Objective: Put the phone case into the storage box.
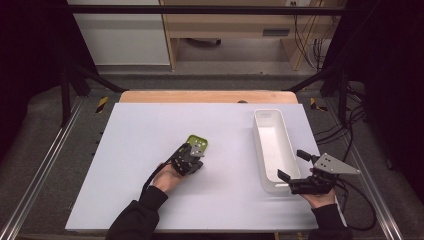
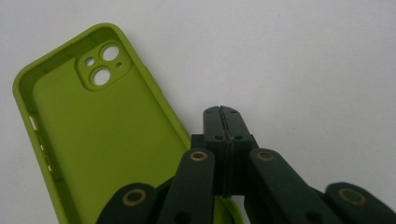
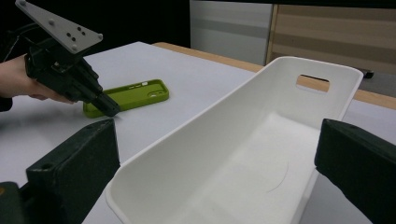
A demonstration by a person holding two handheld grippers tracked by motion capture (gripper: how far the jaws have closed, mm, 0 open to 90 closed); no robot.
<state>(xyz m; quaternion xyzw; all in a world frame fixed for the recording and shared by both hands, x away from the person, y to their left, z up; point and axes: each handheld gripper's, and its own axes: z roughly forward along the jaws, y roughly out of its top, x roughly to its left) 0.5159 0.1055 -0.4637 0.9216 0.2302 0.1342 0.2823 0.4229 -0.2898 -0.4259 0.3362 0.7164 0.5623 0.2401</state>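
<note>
One green phone case [image 2: 100, 140] just left of the closed, empty (nothing pinched) left fingers [image 2: 215, 122].

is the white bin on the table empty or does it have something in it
Empty. The white bin shows only its bare white floor, and the green phone case lies outside it on the table.

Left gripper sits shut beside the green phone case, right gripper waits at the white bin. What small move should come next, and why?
Probably open the left gripper and shift it over the phone case's long edge. Its jaws are pressed together with nothing between them, tips on the bare table beside the case, which lies flat with its open side up. The right gripper already stands open across the near end of the empty bin, so the case seems bound there.
</note>
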